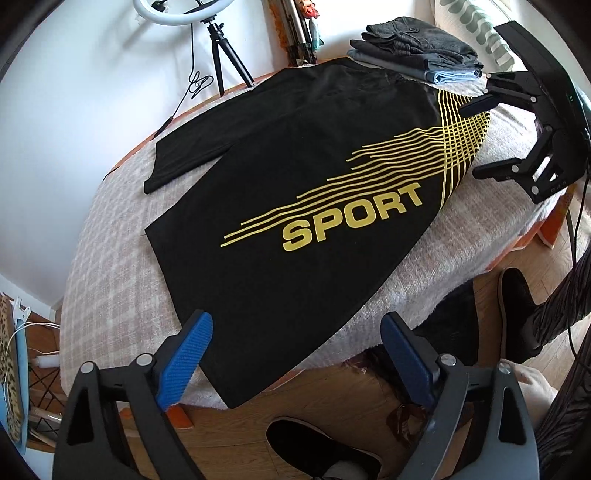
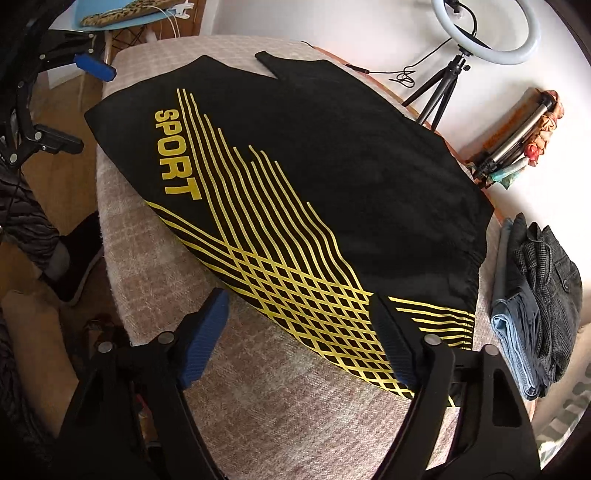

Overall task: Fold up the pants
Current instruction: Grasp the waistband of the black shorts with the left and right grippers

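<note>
Black shorts (image 1: 303, 166) with yellow stripes and the word SPORT lie flat on the cloth-covered table (image 1: 110, 236); they also show in the right wrist view (image 2: 332, 177). My left gripper (image 1: 295, 354) is open and empty, just above the hem of the near leg. My right gripper (image 2: 299, 332) is open and empty over the waistband corner with the yellow lattice; it shows in the left wrist view (image 1: 476, 140) at the right. The far leg lies spread apart toward the back.
A stack of folded clothes (image 1: 417, 48) sits on the table beyond the waistband, also in the right wrist view (image 2: 535, 302). A ring light on a tripod (image 2: 484, 33) stands by the wall. The person's feet (image 1: 325, 450) are by the table edge.
</note>
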`<state>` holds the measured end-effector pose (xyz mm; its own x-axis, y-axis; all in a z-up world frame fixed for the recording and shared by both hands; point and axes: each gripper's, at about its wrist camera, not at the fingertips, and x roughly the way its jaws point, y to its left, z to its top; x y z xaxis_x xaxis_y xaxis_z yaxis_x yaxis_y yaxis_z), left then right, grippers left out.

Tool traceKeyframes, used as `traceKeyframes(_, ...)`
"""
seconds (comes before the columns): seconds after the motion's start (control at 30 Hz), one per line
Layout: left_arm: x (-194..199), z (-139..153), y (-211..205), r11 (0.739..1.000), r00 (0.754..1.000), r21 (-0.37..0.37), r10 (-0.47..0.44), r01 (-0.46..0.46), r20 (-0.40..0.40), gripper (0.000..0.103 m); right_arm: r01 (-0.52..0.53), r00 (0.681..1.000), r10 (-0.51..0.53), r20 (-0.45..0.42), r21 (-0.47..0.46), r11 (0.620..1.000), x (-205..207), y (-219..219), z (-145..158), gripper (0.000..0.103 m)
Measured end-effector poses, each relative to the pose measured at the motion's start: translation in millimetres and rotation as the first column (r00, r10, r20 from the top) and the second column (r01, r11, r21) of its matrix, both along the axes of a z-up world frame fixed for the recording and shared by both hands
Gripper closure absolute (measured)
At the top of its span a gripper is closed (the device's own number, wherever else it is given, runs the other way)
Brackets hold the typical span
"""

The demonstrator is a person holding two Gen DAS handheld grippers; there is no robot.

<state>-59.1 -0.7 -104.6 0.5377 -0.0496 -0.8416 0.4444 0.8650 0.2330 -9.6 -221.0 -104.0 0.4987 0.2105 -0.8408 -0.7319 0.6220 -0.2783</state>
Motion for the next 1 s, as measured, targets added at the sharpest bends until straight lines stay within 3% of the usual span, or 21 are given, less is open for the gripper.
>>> traceKeyframes(0.07, 1.9, -6.2, -0.7, 1.000, 1.000, 0.021, -0.006, 0.006, -0.011, 0.032, -0.003, 1.000, 0.004, -0.003, 0.006, 1.000, 1.9, 1.5, 0.9, 0.035)
traceKeyframes(0.2, 6.6, -13.2, 2.2, 1.000, 0.999, 0.027, -0.007, 0.008, -0.040, 0.038, 0.006, 1.000, -0.006, -0.006, 0.018, 1.000, 7.7, 4.1, 5.0, 0.043)
traceKeyframes(0.3, 4.0, -12.6, 2.6, 0.999, 0.998, 0.010, -0.038, 0.039, -0.050, 0.046, 0.017, 0.999, -0.015, -0.042, 0.048, 0.999, 14.0, 4.1, 8.1, 0.056)
traceKeyframes(0.47, 1.5, -12.9, 4.4, 0.996, 0.994, -0.027, -0.084, 0.082, -0.065, 0.061, 0.008, 0.999, -0.006, -0.039, 0.042, 0.999, 12.9, 3.4, 7.8, 0.056)
traceKeyframes(0.7, 5.1, -10.4, 5.3, 0.994, 0.993, -0.054, -0.095, 0.091, -0.065, 0.067, 0.021, 0.999, -0.020, -0.035, 0.016, 1.000, 10.4, -7.2, 3.3, 0.056)
traceKeyframes(0.87, 12.8, -6.6, 5.6, 0.996, 0.995, -0.040, -0.086, 0.084, -0.048, 0.088, 0.027, 1.000, -0.028, -0.006, -0.025, 0.999, 11.8, -19.2, 2.1, 0.055)
traceKeyframes(1.0, 17.2, -7.6, 5.5, 0.994, 0.994, -0.050, -0.095, 0.093, -0.054, 0.101, 0.030, 0.998, -0.026, 0.049, -0.085, 0.996, 11.2, -32.9, -0.8, 0.041)
